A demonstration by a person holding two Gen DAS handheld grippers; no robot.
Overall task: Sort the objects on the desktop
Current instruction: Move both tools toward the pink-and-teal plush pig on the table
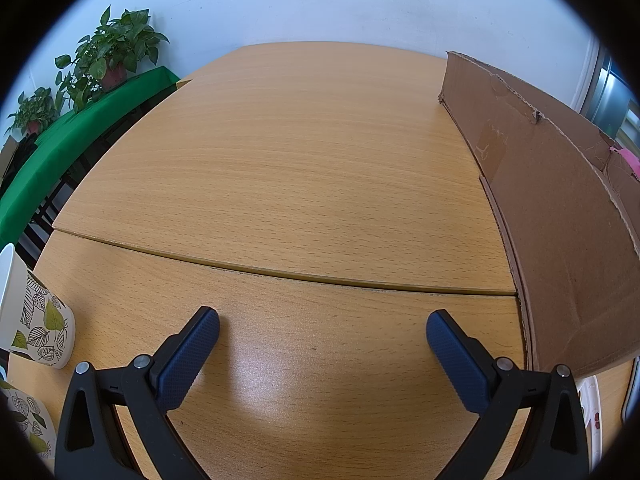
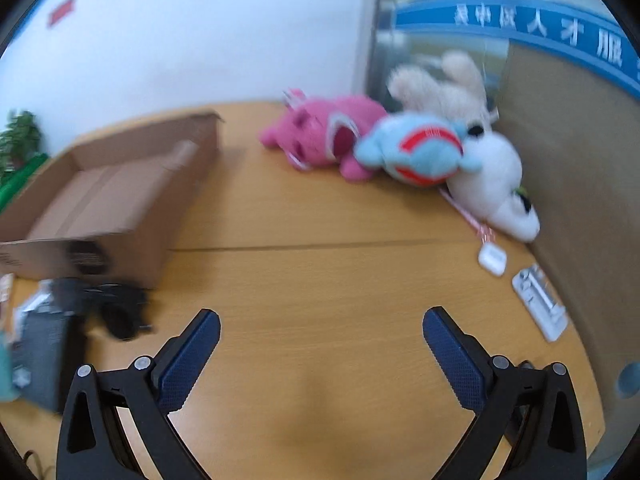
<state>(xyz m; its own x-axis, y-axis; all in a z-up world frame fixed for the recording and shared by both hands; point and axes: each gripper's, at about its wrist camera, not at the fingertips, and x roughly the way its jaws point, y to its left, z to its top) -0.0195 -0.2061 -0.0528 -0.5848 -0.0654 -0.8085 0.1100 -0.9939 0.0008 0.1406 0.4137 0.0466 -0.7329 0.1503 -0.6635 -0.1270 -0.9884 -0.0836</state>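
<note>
We note wooden table (image 2: pixel 320 280) as landmark. Cardboard box (image 2: pixel 108 200) – on table, left side, open top. Plush toys – pink (image 2: pixel 320 136), blue (image 2: pixel 416 152), white (image 2: pixel 492 184) – piled at table's far right. Left gripper (image 1: pixel 323 328), right gripper (image 2: pixel 322 326): fingers wide apart, empty, above table.

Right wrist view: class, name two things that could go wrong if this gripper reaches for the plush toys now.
1. The blue plush lies across the pink plush and white plush; grabbing one may drag the others.
2. The white earbud case sits near the toys and could get knocked.
</note>
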